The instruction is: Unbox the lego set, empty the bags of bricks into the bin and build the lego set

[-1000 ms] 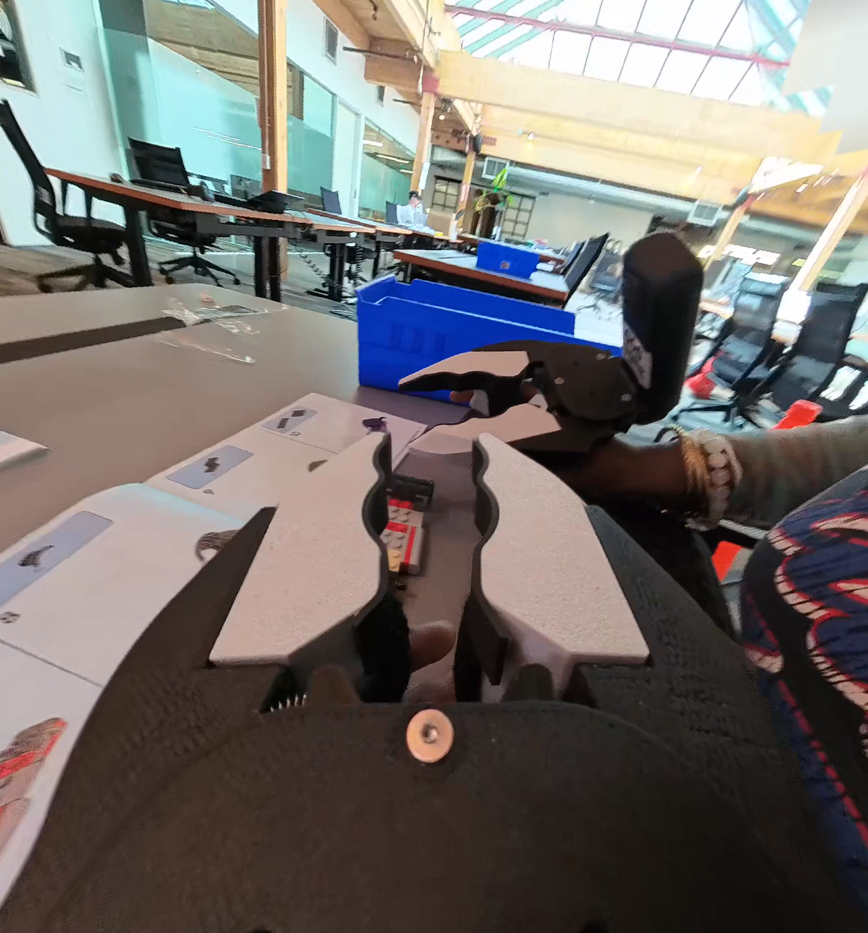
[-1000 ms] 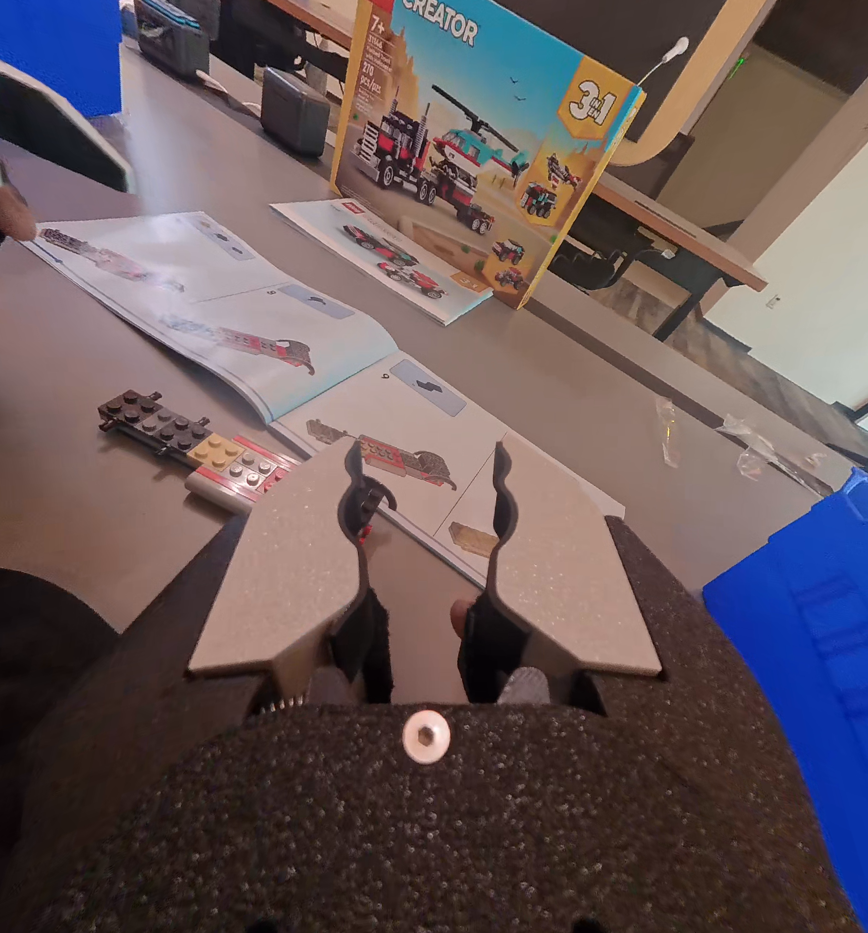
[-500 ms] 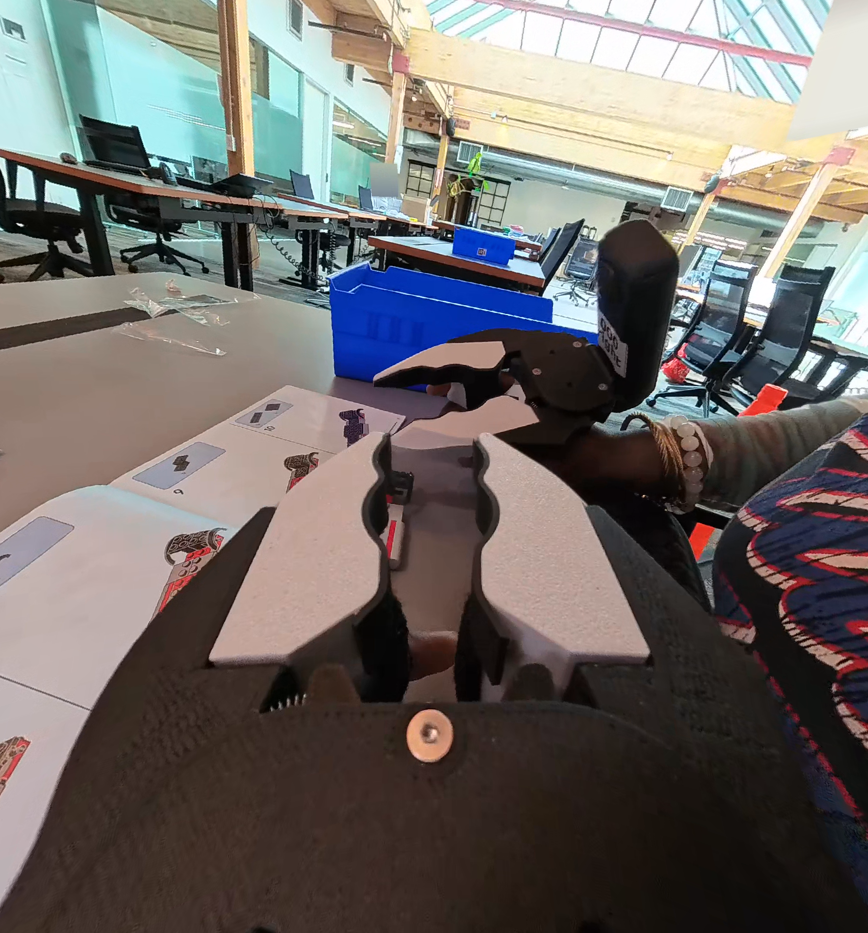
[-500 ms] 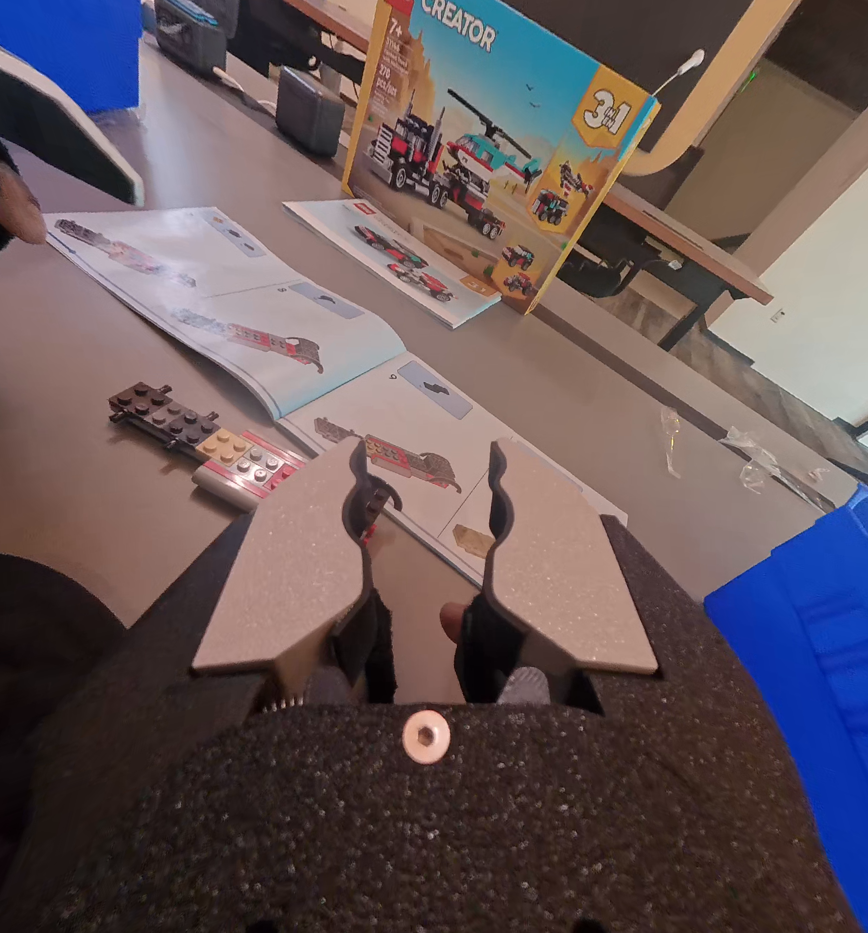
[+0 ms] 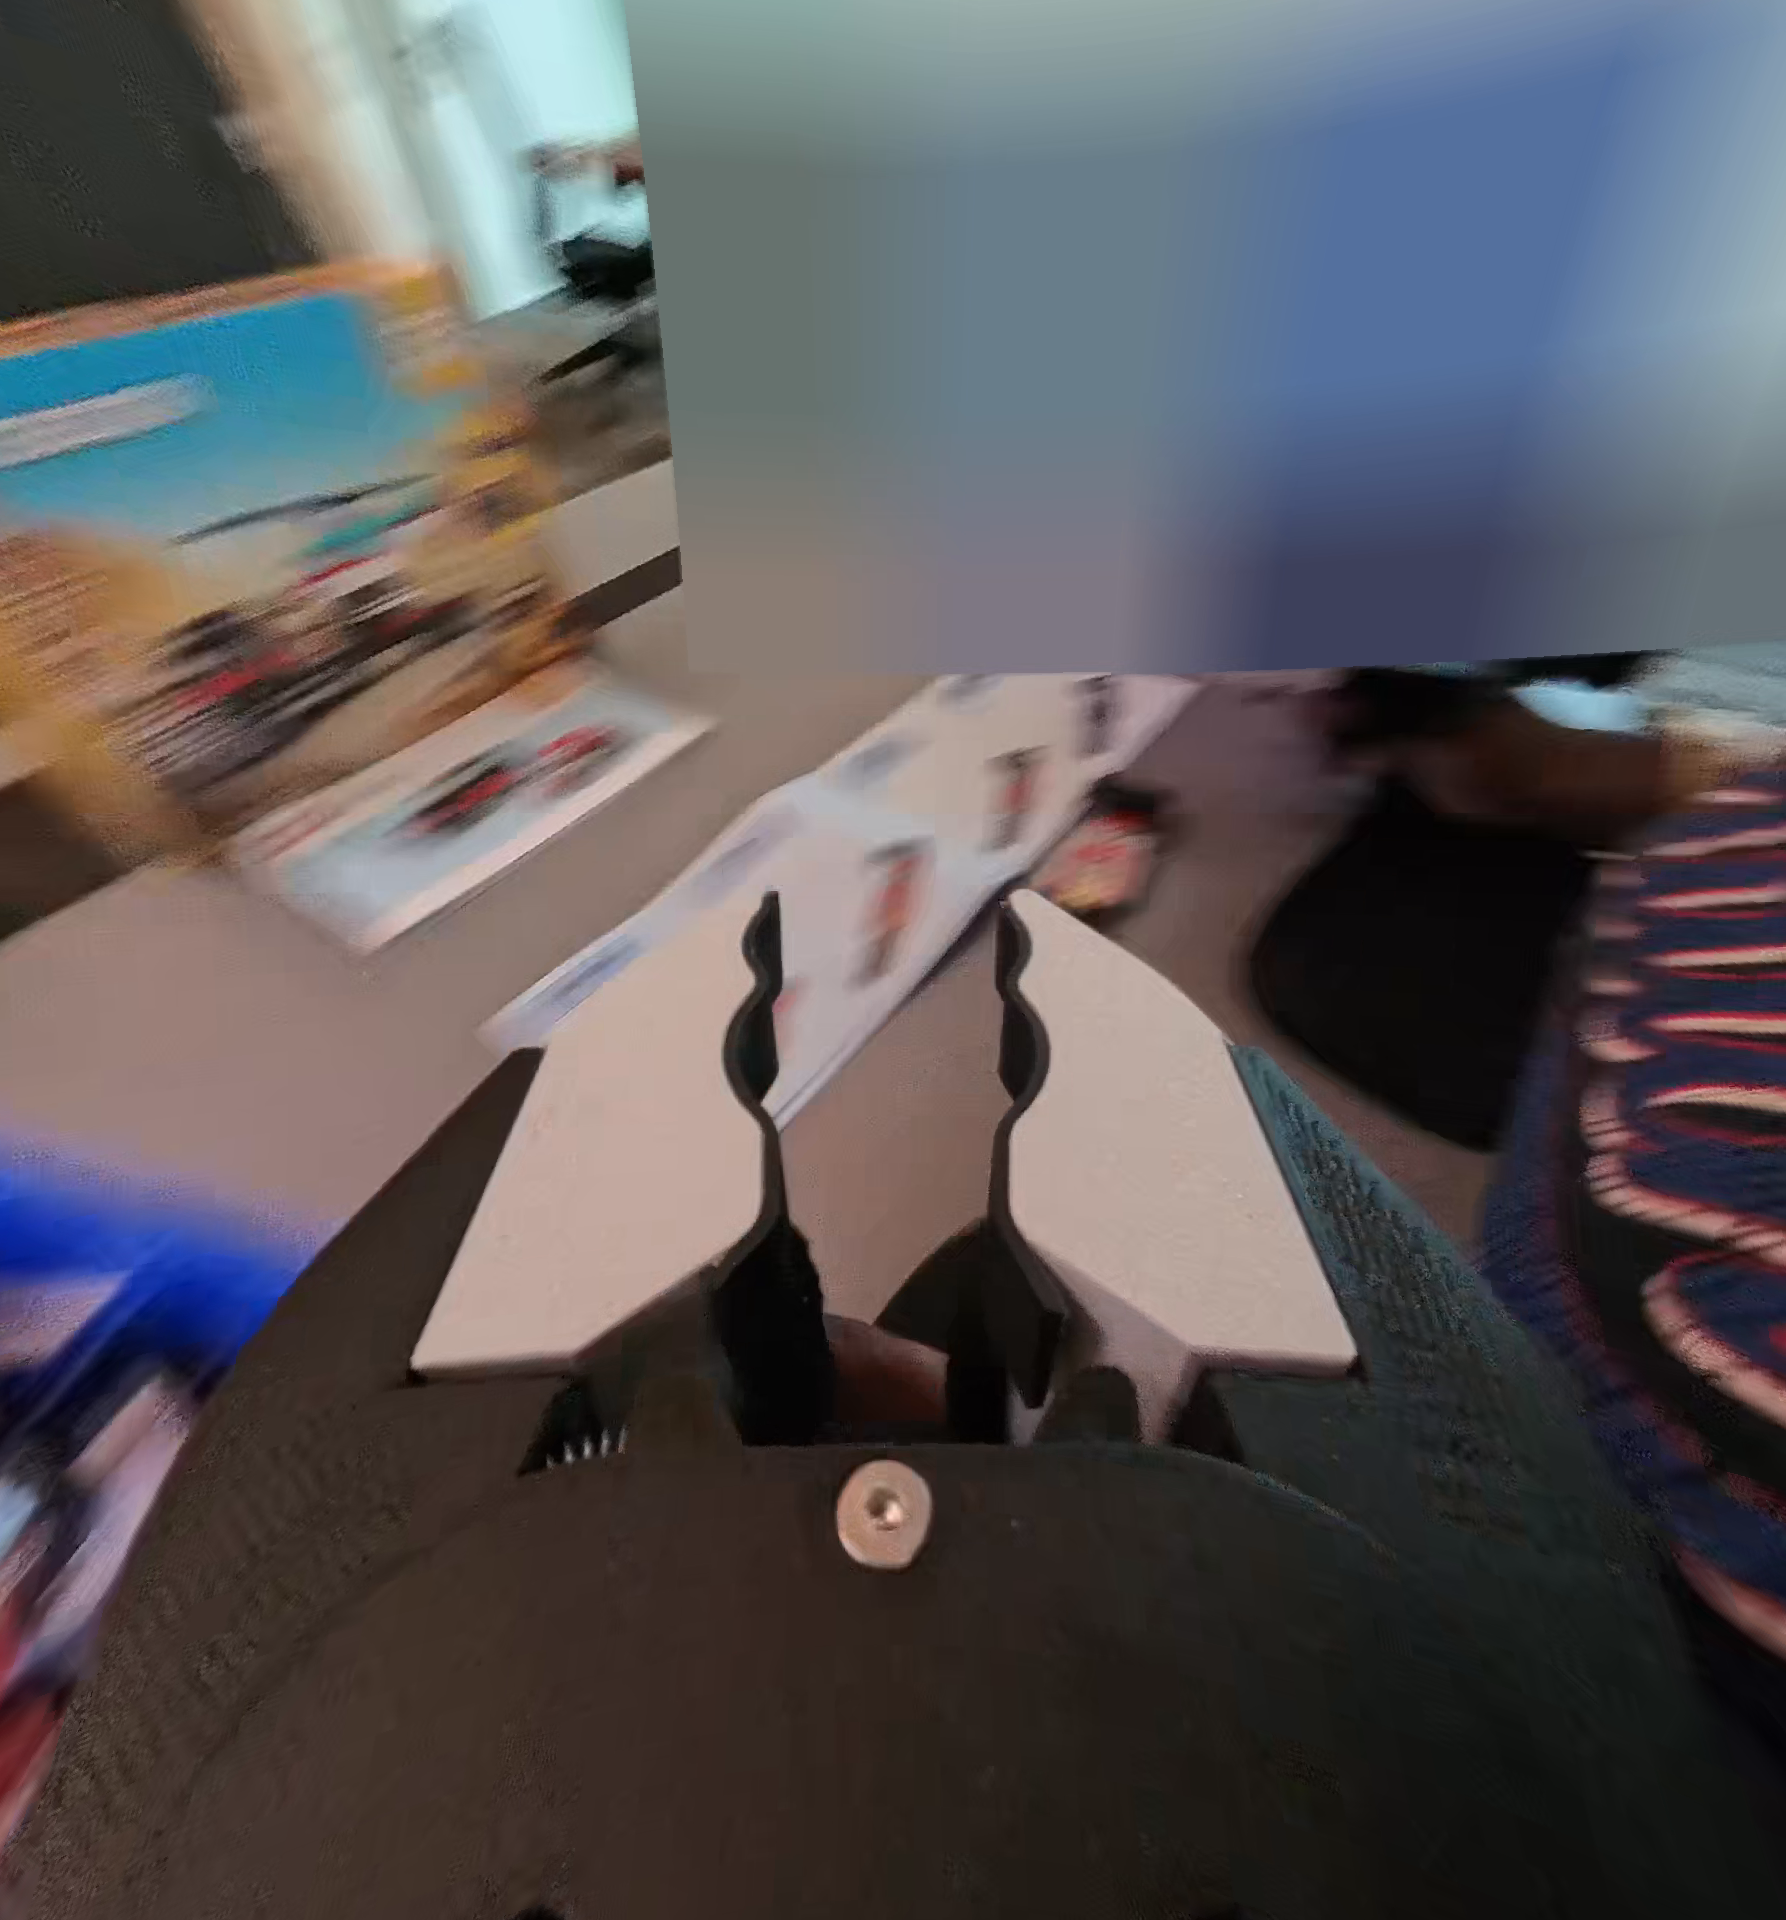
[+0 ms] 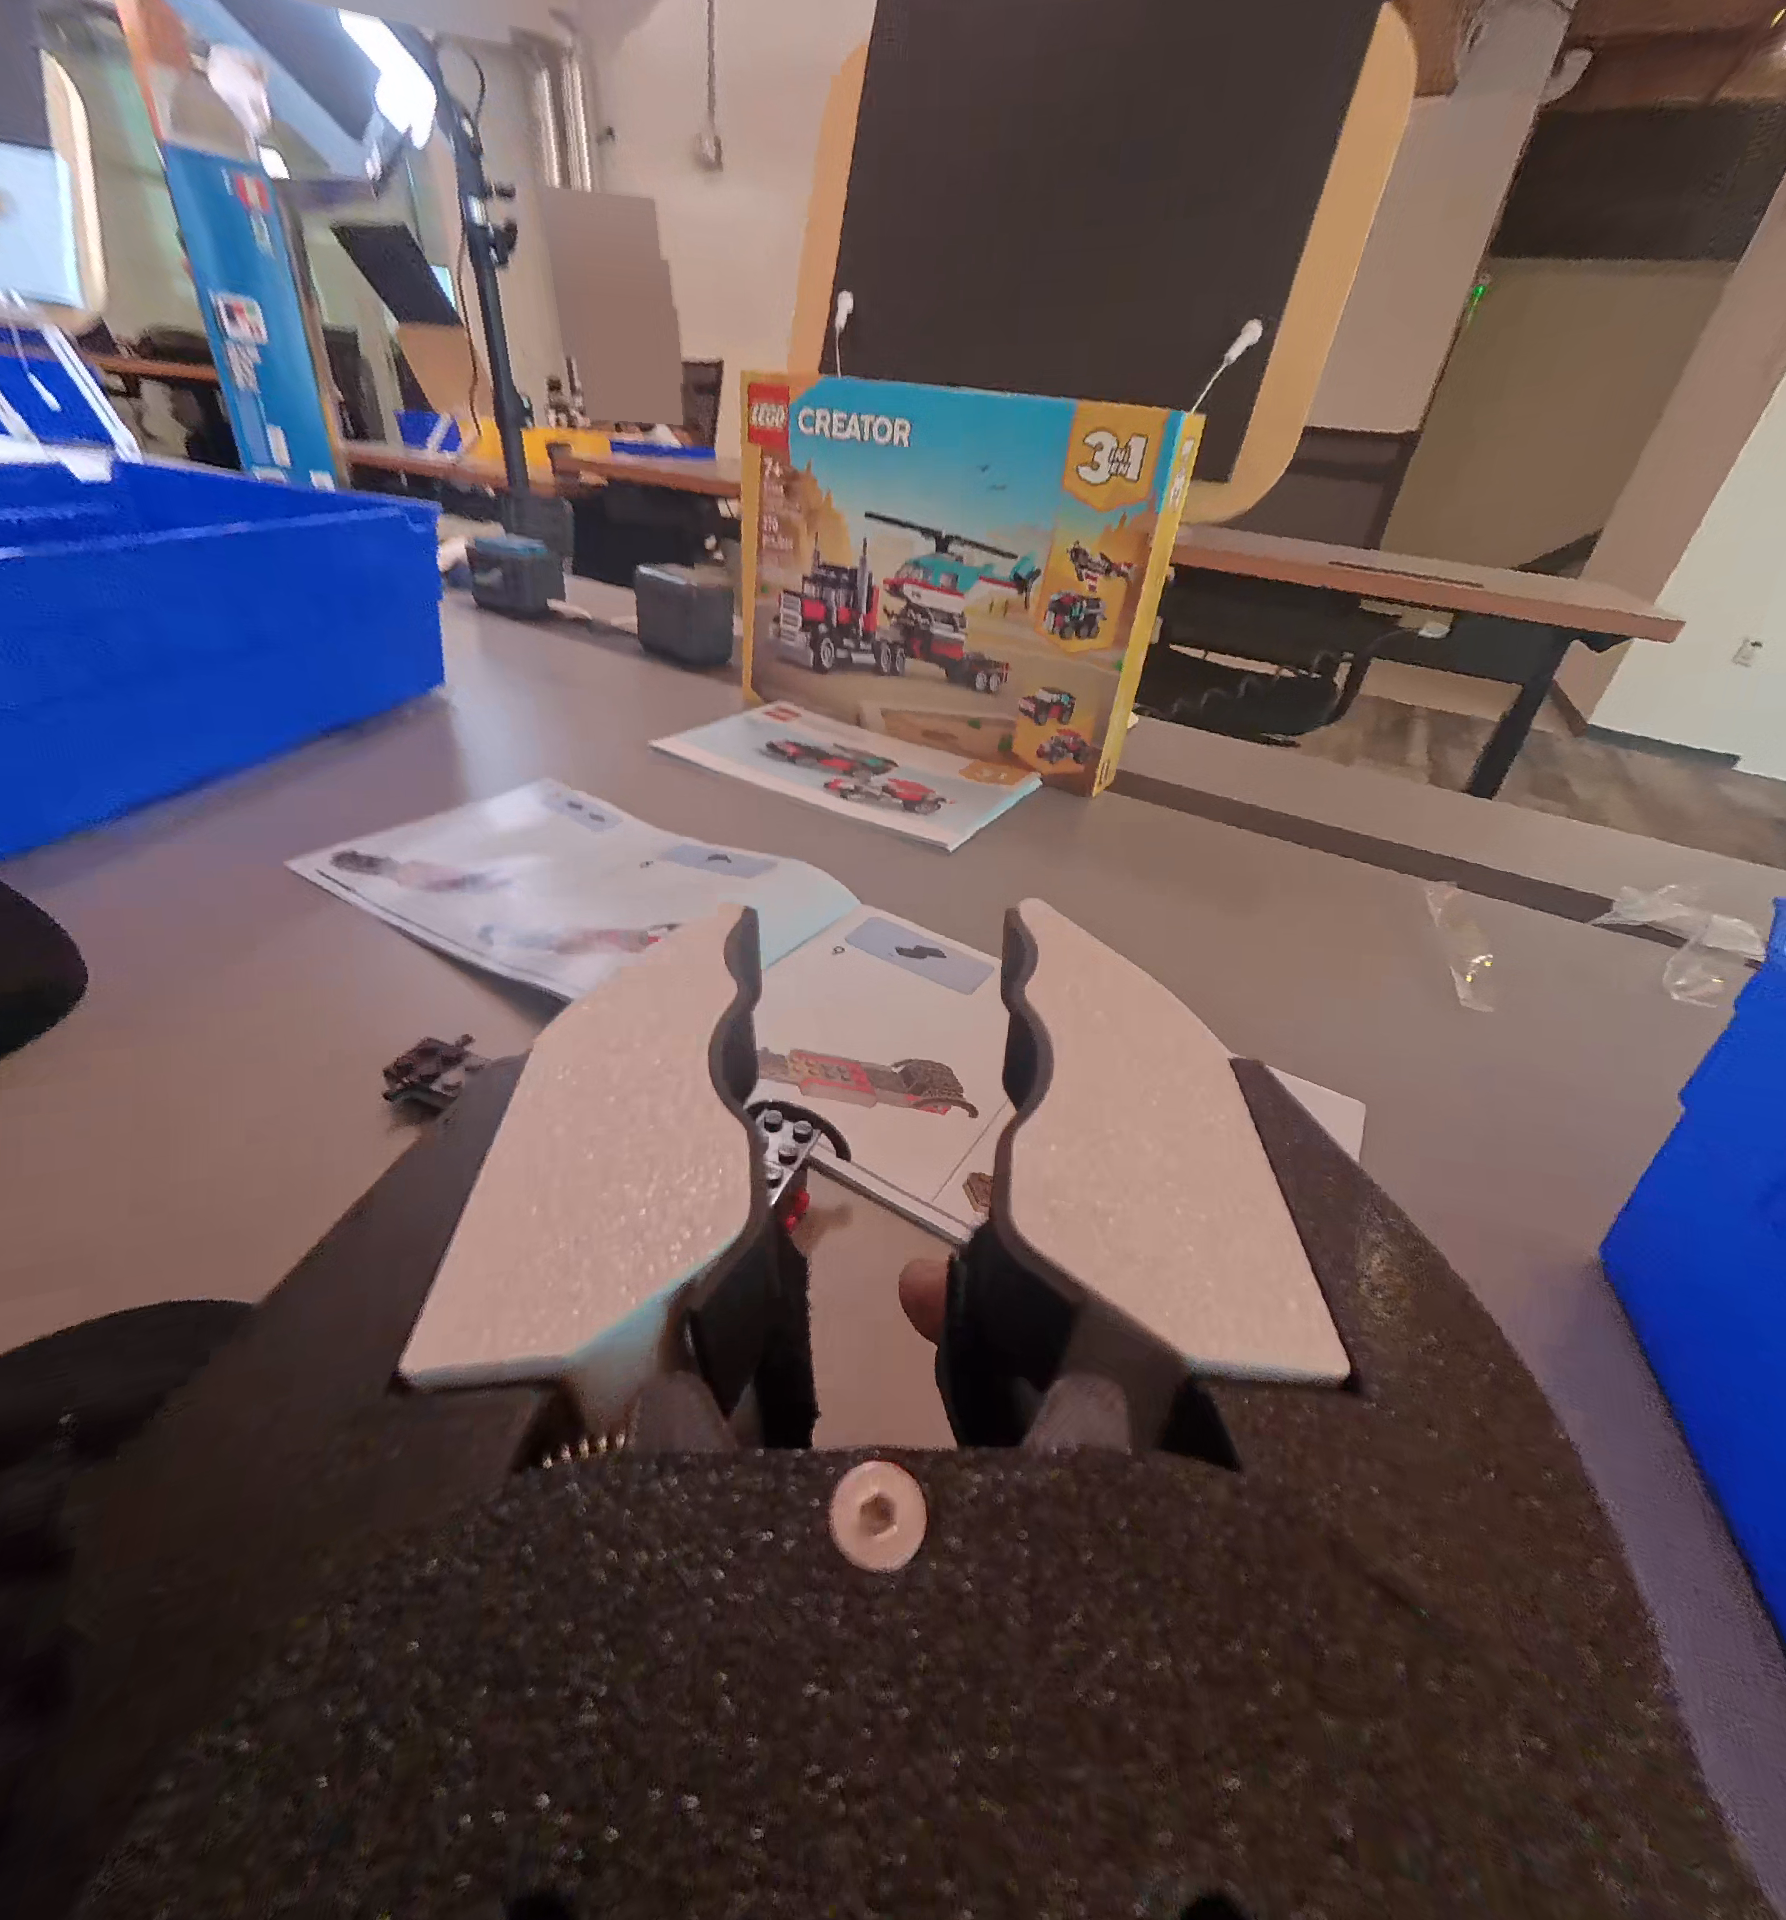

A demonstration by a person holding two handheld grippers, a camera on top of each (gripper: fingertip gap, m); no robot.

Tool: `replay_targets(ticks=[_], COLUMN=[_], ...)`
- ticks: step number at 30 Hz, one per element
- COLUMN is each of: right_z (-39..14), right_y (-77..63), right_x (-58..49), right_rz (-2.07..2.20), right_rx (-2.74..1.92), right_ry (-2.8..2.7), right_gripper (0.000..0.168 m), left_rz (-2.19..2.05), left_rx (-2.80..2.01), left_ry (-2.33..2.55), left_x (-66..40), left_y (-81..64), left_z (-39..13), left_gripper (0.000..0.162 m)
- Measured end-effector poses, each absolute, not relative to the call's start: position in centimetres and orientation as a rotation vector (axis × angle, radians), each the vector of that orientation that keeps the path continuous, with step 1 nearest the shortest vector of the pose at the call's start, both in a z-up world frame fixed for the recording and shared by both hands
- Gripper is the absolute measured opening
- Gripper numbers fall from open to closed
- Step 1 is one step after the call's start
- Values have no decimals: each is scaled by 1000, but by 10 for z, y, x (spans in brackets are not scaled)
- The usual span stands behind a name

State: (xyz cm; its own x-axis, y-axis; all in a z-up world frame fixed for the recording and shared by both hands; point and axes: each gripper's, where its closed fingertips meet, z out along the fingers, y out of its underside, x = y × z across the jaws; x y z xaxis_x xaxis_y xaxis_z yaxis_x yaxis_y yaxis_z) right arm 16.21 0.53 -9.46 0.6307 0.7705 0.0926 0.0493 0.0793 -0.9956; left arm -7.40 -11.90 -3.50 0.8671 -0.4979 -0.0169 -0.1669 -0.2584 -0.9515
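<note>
My right gripper (image 6: 878,914) is open and low over the grey table (image 6: 245,1039). The partly built model lies under its left finger: a black end (image 6: 432,1065) sticks out on the left and a black studded part (image 6: 790,1143) shows between the fingers. The open instruction booklet (image 6: 577,894) lies just beyond, with the lego box (image 6: 962,582) standing behind it. The left wrist view is blurred by motion. My left gripper (image 5: 889,914) is open and empty, over the booklet (image 5: 920,831), with the model (image 5: 1107,852) to the right and the box (image 5: 224,540) at the left.
A closed booklet (image 6: 847,774) lies in front of the box. One blue bin (image 6: 182,623) stands at the left, another (image 6: 1751,1195) at the right edge. Empty clear bags (image 6: 1471,945) lie at the far right. A patterned sleeve (image 5: 1720,1143) fills the left view's right side.
My left gripper has swung round fast, from facing the right gripper and bin to facing the box. My right gripper has turned and come down over the model. Both stay open.
</note>
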Motion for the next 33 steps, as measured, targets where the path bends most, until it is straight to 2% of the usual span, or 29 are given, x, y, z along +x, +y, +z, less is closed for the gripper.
replay_targets(ticks=[2,4,6,9,12,16,23,25,27,30,33], right_z=[-92,-91,-89,-86,-84,-83,-83,-82,-82,-83,-83], right_y=[4,4,4,5,7,7,6,7,7,7,6], right_x=[163,163,165,170,174,174,175,176,176,176,172], right_rz=[672,711,731,760,785,815,829,834,844,858,873], right_rx=[-1395,-1390,-1385,-1372,-1364,-1365,-1359,-1356,-1355,-1364,-1362], right_ry=[-733,-726,-703,-665,-631,-622,-619,-609,-603,-606,-628], right_gripper=[45,45,45,44,44,43,42,42,42,41,41], left_rz=[-96,80,88,92,197,199,109,118,105,186,333], left_rx=[-2059,-2302,-2460,-2613,-2682,-2597,-2815,-2819,-2822,-2731,-2506], left_ry=[237,14,-97,-115,-113,7,295,318,321,308,394], left_x=[-160,-224,-247,-255,-265,-268,-271,-273,-272,-272,-262], left_y=[-139,-163,-173,-178,-179,-158,-155,-155,-157,-153,-141], left_z=[-47,-77,-107,-147,-164,-154,-180,-181,-180,-170,-131], left_gripper=[42,57,65,65,58,36,31,19,18,18,18])
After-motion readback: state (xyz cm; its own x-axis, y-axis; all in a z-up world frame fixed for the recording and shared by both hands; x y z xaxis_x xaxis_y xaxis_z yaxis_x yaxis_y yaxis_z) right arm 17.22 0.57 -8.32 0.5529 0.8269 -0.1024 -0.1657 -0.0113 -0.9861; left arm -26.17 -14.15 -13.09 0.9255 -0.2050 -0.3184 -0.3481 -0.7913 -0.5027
